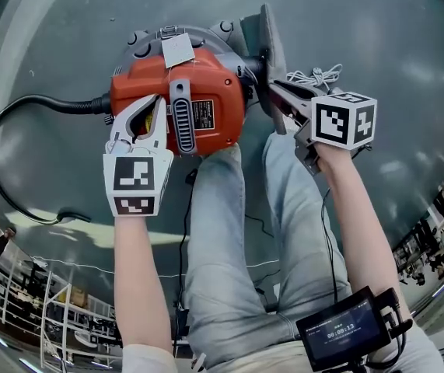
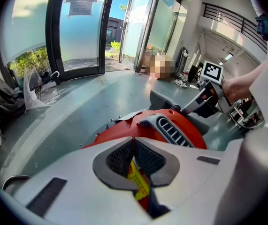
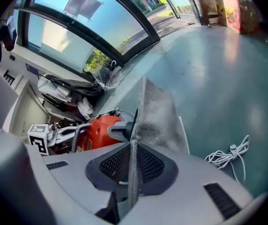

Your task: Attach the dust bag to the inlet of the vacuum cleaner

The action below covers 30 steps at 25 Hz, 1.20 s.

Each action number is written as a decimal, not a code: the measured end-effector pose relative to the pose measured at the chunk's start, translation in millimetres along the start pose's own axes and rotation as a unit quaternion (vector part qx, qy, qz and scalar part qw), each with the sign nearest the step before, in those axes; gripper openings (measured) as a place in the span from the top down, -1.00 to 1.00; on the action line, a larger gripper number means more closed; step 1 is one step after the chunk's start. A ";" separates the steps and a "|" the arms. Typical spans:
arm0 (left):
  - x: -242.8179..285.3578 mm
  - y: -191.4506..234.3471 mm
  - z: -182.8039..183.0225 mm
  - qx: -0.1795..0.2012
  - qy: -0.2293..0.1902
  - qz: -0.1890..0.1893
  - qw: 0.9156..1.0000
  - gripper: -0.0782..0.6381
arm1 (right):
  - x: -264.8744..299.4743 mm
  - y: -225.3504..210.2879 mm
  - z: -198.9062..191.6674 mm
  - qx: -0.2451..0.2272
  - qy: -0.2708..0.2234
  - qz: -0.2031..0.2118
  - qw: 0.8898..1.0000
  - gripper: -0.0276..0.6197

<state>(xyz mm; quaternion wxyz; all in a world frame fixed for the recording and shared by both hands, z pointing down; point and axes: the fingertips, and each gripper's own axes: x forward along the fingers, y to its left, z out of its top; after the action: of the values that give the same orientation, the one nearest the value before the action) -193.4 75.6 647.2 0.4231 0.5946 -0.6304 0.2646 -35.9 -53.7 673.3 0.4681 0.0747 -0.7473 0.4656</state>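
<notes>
A red vacuum cleaner with a grey base stands on the floor between the person's legs. My left gripper is shut and rests on the red body's left side; a yellow sticker shows through the gap behind its pads. My right gripper is shut on the edge of the grey mesh dust bag. The bag stands on edge at the cleaner's right side, its mouth at the grey inlet nozzle. Whether the bag sits on the nozzle is hidden.
A black power cable curves off the cleaner's left. A bundled white cord lies on the floor to the right. A paper tag hangs on the cleaner's top. Glass doors and piled bags lie farther off.
</notes>
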 end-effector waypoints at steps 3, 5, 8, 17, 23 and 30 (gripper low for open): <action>0.4 0.7 -0.7 0.000 0.000 0.003 1.000 0.74 | 9.4 7.9 -0.3 -0.016 -0.002 -0.011 1.000 0.78; 0.5 0.6 -0.7 0.000 -0.001 0.005 1.000 0.74 | 11.5 6.8 -3.1 -0.032 -0.001 -0.018 0.999 0.78; 1.0 -0.2 0.2 -0.001 -0.005 0.008 1.000 0.74 | 11.3 2.2 -8.0 -0.064 0.004 -0.021 0.998 0.77; -1.5 0.7 0.6 -0.014 -0.011 0.030 0.999 0.74 | -8.5 -16.5 31.8 -0.148 -0.011 -0.030 0.989 0.77; 0.3 1.3 1.1 -0.019 -0.012 0.037 0.999 0.74 | 13.5 -12.7 31.5 -0.258 0.011 -0.059 0.964 0.77; -54.7 -3.3 15.1 -0.078 -0.061 0.121 0.988 0.76 | -37.8 16.7 58.6 -0.259 -0.073 -0.018 0.963 0.78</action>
<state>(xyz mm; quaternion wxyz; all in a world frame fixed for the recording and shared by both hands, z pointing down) -197.0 91.3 592.7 0.3939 0.4939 -0.7412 0.2268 -61.1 -101.6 626.3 0.4237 -0.0020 -0.8730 0.2414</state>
